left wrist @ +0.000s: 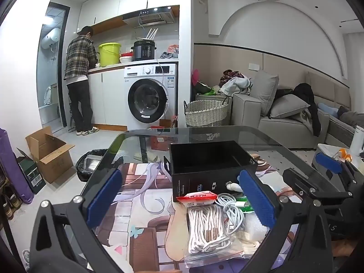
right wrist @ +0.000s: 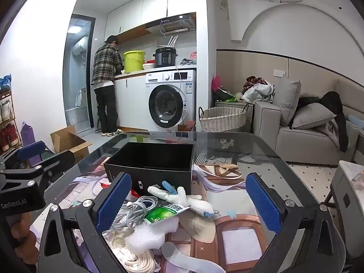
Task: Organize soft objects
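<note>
An open black box [left wrist: 204,157] [right wrist: 154,157] stands empty on the glass table. In front of it lies a pile of soft things: a clear bag of white rope [left wrist: 207,227], a white cable [left wrist: 232,209] [right wrist: 134,209], a green packet [right wrist: 166,211], white foam [right wrist: 147,234], a coil of cream cord [right wrist: 138,257] and a white plush toy [right wrist: 182,198]. My left gripper [left wrist: 182,200] is open above the bag and cable. My right gripper [right wrist: 188,200] is open above the plush and packet. Both hold nothing.
The glass table [left wrist: 284,143] has a printed mat [right wrist: 238,238] on it. Beyond it are a wicker basket [left wrist: 204,112], a washing machine [left wrist: 150,97], a grey sofa [left wrist: 284,118], a cardboard box [left wrist: 50,152] and a person [left wrist: 79,79] at the counter.
</note>
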The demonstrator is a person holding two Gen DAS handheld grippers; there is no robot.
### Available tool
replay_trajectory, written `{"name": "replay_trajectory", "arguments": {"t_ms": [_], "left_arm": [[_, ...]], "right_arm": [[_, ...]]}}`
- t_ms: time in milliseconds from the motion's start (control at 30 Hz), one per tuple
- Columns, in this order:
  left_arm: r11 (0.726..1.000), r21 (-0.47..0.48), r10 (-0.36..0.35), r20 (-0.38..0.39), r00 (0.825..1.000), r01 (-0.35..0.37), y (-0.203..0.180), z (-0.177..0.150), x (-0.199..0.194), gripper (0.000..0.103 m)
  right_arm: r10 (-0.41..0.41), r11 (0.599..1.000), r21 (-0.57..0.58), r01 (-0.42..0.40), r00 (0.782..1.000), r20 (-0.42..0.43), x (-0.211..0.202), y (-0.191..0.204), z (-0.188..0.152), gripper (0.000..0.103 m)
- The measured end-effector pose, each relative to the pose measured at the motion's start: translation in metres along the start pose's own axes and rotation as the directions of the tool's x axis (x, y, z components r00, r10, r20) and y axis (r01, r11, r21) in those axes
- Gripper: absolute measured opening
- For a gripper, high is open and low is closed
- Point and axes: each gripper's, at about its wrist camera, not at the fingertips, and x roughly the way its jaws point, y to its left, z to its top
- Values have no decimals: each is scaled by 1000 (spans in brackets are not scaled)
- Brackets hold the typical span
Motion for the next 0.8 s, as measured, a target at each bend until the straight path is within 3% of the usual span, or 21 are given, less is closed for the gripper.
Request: {"name": "replay_trajectory", "arguments": {"t_ms": [800], "left_arm": [[1000,0,1,30,1000,-1,1,4,-6,103]], "right_arm": [[0,1000,-16,0,1000,16,-1,-1,2,102]]}}
